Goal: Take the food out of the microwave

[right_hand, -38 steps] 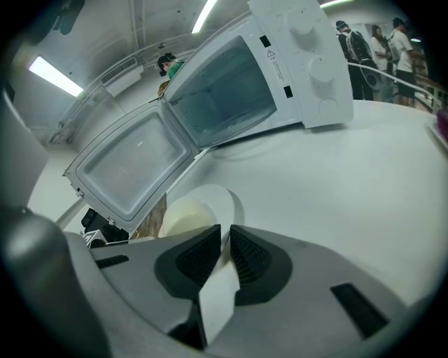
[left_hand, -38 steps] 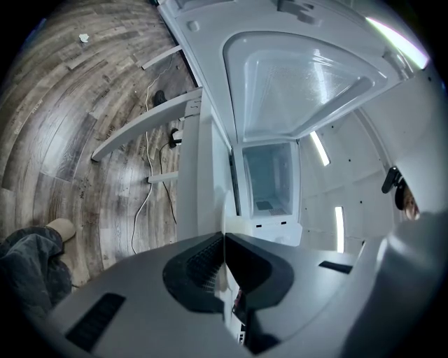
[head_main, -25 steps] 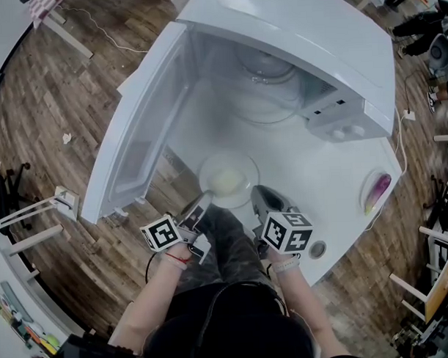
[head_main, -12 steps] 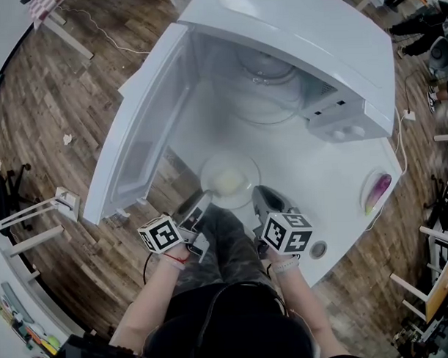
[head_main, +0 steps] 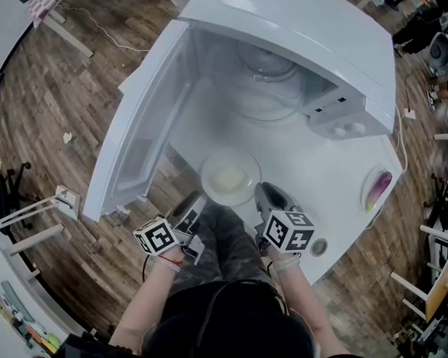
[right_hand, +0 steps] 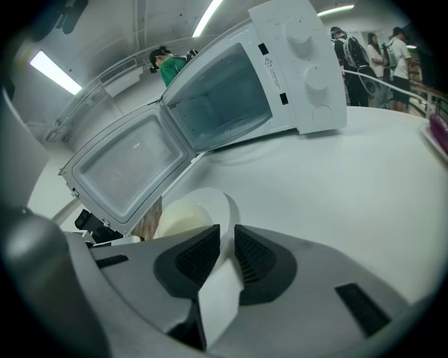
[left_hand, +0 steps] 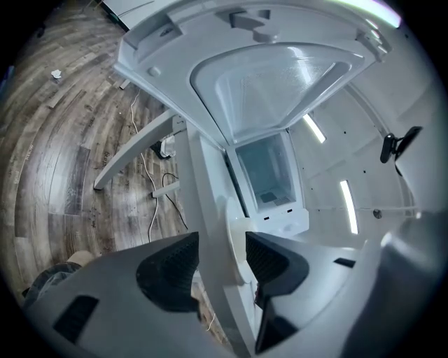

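Note:
A white plate (head_main: 209, 170) with pale food (head_main: 228, 179) rests on the white table (head_main: 334, 178) near its front edge, in front of the open microwave (head_main: 292, 33). My left gripper (head_main: 188, 207) stands open at the table's edge. In the left gripper view the plate's rim (left_hand: 236, 241) and the table edge lie between the jaws of the left gripper (left_hand: 220, 269), untouched by its pads. My right gripper (head_main: 262, 192) grips the near right rim. In the right gripper view the rim (right_hand: 227, 210) sits between the pads of the right gripper (right_hand: 225, 252), whose jaws are opening.
The microwave door (head_main: 145, 133) hangs open to the left over the wooden floor. A glass turntable (head_main: 260, 70) sits inside the cavity. A purple item (head_main: 377, 191) lies at the table's right edge. People (right_hand: 364, 49) stand far behind the table.
My left gripper has let go of the plate's rim, its jaws have spread wide and it has drawn back a little. The plate and the right gripper have stayed put.

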{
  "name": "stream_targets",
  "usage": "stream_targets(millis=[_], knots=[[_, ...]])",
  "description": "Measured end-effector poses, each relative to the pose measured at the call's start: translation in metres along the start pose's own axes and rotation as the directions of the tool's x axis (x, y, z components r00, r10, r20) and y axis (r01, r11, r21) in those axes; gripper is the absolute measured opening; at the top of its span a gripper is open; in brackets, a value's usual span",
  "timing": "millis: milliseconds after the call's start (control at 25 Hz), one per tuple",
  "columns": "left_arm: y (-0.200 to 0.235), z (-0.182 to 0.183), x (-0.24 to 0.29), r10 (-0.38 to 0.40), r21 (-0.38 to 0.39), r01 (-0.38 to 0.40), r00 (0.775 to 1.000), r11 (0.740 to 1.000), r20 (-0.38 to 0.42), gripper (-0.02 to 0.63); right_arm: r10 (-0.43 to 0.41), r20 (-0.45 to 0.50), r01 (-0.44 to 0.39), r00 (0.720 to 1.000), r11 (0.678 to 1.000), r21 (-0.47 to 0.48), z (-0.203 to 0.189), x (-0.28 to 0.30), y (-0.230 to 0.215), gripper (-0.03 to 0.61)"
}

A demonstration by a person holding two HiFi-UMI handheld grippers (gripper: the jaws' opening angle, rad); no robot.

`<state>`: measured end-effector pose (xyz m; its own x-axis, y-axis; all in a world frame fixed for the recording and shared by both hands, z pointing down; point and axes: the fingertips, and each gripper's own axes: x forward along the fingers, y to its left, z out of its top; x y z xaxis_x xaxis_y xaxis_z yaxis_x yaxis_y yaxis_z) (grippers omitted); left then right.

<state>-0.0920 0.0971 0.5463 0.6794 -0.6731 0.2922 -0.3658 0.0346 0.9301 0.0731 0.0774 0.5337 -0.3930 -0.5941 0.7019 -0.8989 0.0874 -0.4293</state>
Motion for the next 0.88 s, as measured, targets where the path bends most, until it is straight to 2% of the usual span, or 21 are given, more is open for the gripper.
stream_targets(millis=[160, 320, 520, 720, 880], knots=[[0.004, 0.000, -0.009, 0.034, -0.042, -0.034, 0.999, 0.999, 0.001, 0.202, -0.007, 0.014, 0.007, 1.000, 1.000, 0.009, 0.000, -0.004, -0.003, 0.064], [-0.014, 0.002, -0.006, -0.035, -0.010, 0.035, 0.999, 0.999, -0.012, 0.201, -0.006, 0.028, 0.005, 1.000, 1.000, 0.012, 0.001, -0.009, -0.006, 0.064], [-0.024, -0.003, -0.008, -0.063, -0.026, 0.062, 0.997, 0.998, -0.044, 0.201, -0.001, 0.053, 0.001, 0.999, 1.000, 0.001, 0.004, -0.017, -0.003, 0.064], [-0.052, -0.009, -0.004, -0.134, 0.070, 0.143, 0.984, 0.987, -0.118, 0.201, 0.037, 0.085, -0.037, 0.996, 0.999, -0.001, 0.008, -0.024, 0.005, 0.063], [-0.078, -0.018, 0.000, -0.201, 0.159, 0.233, 0.960, 0.959, -0.195, 0.196, 0.072, 0.104, -0.072, 0.992, 0.997, -0.004, 0.009, -0.030, 0.012, 0.034]])
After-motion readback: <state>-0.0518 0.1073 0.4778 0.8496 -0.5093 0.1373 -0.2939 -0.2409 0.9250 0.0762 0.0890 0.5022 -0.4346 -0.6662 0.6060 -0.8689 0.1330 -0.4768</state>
